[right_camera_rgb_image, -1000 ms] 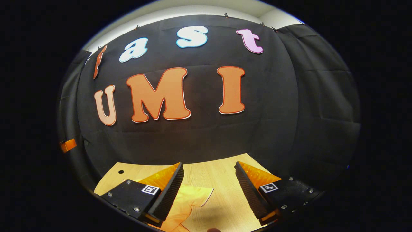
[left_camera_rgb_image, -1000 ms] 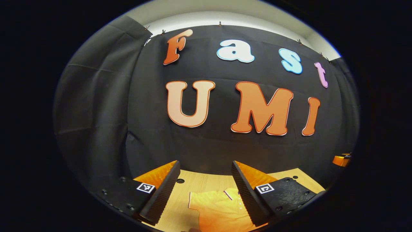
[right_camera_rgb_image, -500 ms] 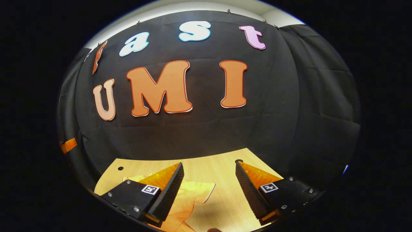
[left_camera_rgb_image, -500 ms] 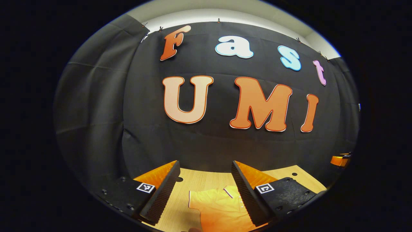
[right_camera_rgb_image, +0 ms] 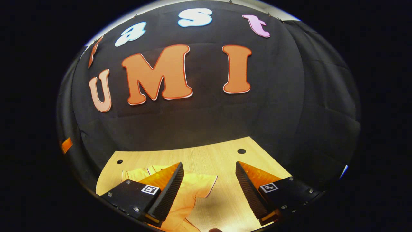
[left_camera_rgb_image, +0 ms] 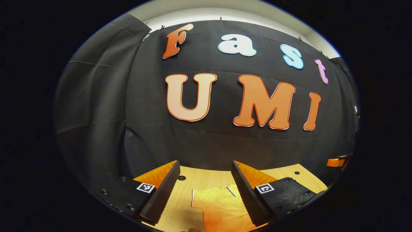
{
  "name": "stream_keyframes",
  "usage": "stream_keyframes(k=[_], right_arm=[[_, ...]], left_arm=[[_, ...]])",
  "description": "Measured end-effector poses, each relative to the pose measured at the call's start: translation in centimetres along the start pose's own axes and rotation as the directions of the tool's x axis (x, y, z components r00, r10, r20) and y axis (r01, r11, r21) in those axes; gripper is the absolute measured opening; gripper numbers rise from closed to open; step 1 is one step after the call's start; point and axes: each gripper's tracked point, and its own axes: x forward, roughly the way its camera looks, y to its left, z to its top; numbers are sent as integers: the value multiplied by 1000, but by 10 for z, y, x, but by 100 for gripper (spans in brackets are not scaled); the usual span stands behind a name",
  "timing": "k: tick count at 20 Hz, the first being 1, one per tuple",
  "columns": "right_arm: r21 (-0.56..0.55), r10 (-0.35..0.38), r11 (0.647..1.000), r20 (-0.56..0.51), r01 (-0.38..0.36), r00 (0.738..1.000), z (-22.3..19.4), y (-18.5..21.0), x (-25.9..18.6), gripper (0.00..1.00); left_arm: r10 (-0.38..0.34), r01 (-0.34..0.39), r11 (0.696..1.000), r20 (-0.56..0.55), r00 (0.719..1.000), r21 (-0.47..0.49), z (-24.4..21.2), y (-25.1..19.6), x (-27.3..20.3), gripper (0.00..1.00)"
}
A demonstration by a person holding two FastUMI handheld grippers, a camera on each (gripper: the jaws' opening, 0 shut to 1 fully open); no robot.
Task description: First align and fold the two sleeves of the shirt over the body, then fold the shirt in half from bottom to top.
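1. Two sleeves of the shirt (left_camera_rgb_image: 222,209) lie spread flat on the bench (right_camera_rgb_image: 206,158); I judge the first fold has not begun.
2. Above the shirt's near part, the left gripper (left_camera_rgb_image: 206,190) hangs with fingers apart, holding nothing.
3. Beside the shirt's outer sleeve (right_camera_rgb_image: 206,185), the right gripper (right_camera_rgb_image: 209,190) is likewise spread and empty.
4. Next, each gripper likely must descend and pinch a sleeve edge.
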Motion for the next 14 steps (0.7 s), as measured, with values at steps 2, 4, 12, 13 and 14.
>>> stream_keyframes(k=[2,4,12,13,14], right_arm=[[17,-14,1000,-90,16,996,-15,-2,18,98],[46,-16,999,-194,25,981,-31,-1,33,98],[76,-35,994,-459,79,888,-89,1,107,99],[82,-28,994,-480,77,877,-95,2,117,99],[79,-31,994,-498,80,866,-100,3,128,99]], left_arm=[[8,-8,1000,-13,1000,-1,-6,5,1,98],[19,-19,1000,-24,1000,-5,-11,13,4,98],[91,-93,995,-98,991,-22,-43,48,24,98],[98,-101,995,-109,989,-25,-48,51,27,98],[104,-107,994,-118,988,-27,-54,53,30,98]])
